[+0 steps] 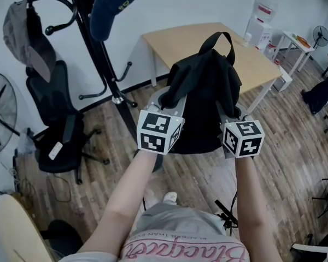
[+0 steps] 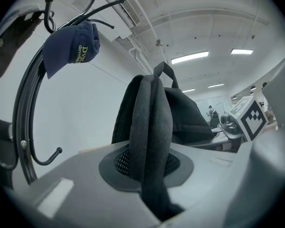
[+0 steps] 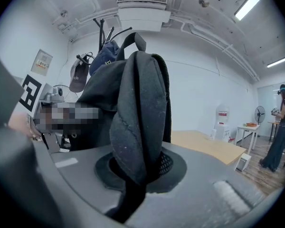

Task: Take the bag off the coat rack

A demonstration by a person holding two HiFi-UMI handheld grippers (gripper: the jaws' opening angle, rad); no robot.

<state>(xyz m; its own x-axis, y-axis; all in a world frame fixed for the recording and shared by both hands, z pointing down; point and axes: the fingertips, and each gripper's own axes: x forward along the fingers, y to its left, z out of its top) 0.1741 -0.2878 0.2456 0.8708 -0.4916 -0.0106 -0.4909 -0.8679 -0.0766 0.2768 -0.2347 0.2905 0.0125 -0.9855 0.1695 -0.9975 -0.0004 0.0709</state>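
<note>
The left gripper (image 2: 149, 175) is clamped on one padded shoulder strap (image 2: 149, 122) of the black bag (image 1: 205, 89). The strap is pinched between its jaws and rises straight ahead of them. The right gripper (image 3: 137, 172) is closed the same way on the other strap (image 3: 137, 118), which is folded thick between its pads. Just beyond both tools the bag hangs in the air, slung between them, with its carry loop (image 1: 218, 40) standing up on the far side. It is clear of the coat rack (image 1: 101, 59), which stands well off to the left of the left gripper with a navy cap (image 1: 113, 1) on a hook. A wooden table (image 1: 172, 40) lies beyond the bag and the plank floor (image 1: 284, 146) is below. The cloth slumps and creases, so the bag looks soft and limp, likely to sag and swing rather than keep its shape. Whether it is loaded cannot be told, though it shows no bulge. The straps look matt and spongy, so they should grip well and give under the pads, and nothing here seems fragile. The straps close to the bag's top, or the carry loop, look like the soundest holds. A hold on each side should keep it level.
</note>
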